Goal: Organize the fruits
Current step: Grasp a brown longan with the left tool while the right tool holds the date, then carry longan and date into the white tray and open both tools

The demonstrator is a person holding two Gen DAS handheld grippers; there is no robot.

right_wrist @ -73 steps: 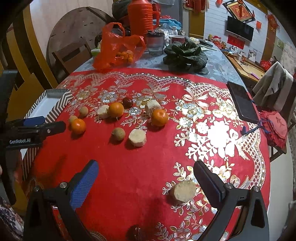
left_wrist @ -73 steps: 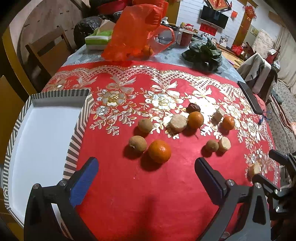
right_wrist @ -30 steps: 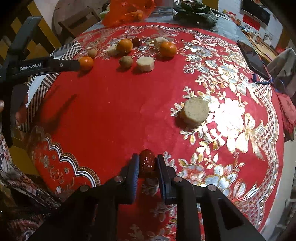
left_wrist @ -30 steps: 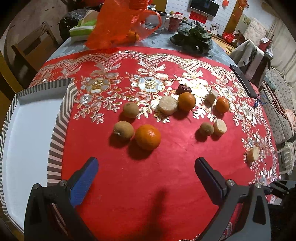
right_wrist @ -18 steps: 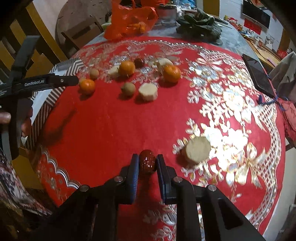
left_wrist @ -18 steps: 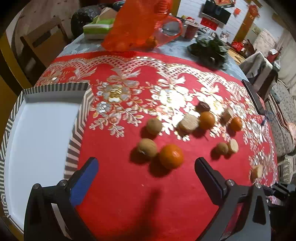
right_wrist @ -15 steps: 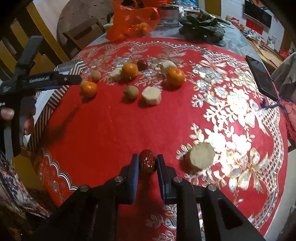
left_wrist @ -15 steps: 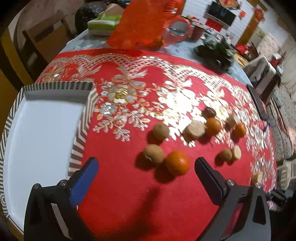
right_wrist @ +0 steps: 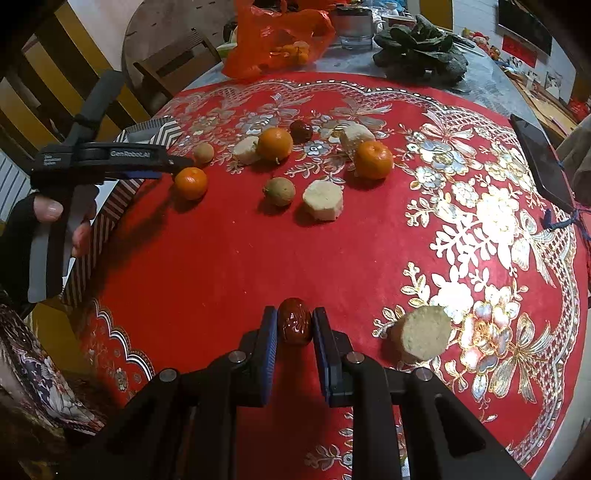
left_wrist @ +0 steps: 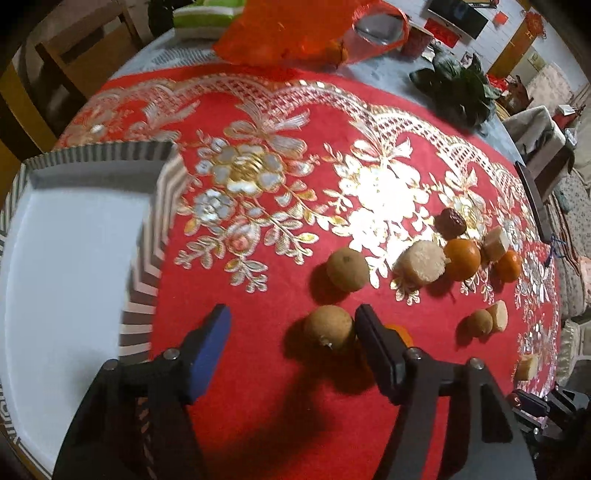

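My left gripper (left_wrist: pixel 291 321) is open, low over the red cloth, its jaws around a brown round fruit (left_wrist: pixel 328 326) that touches the right finger. An orange (left_wrist: pixel 400 334) is half hidden behind that finger. My right gripper (right_wrist: pixel 294 325) is shut on a dark red date (right_wrist: pixel 294 321), held above the cloth. A white tray with a striped rim (left_wrist: pixel 147 258) lies at the left. More oranges (right_wrist: pixel 373 159), brown fruits (right_wrist: pixel 279 191), pale cut chunks (right_wrist: pixel 323 201) and another date (right_wrist: pixel 301 131) lie on the cloth.
An orange plastic bag (right_wrist: pixel 277 40), a glass jar (right_wrist: pixel 355 27) and dark leafy greens (right_wrist: pixel 421 51) stand at the table's far side. A black phone (right_wrist: pixel 541 162) lies at the right edge. Wooden chairs (left_wrist: pixel 88 62) stand at the far left.
My left gripper has moved forward and down to the brown fruit beside the orange, and its jaws have narrowed. My right gripper took hold of the date, lifted it, and still holds it.
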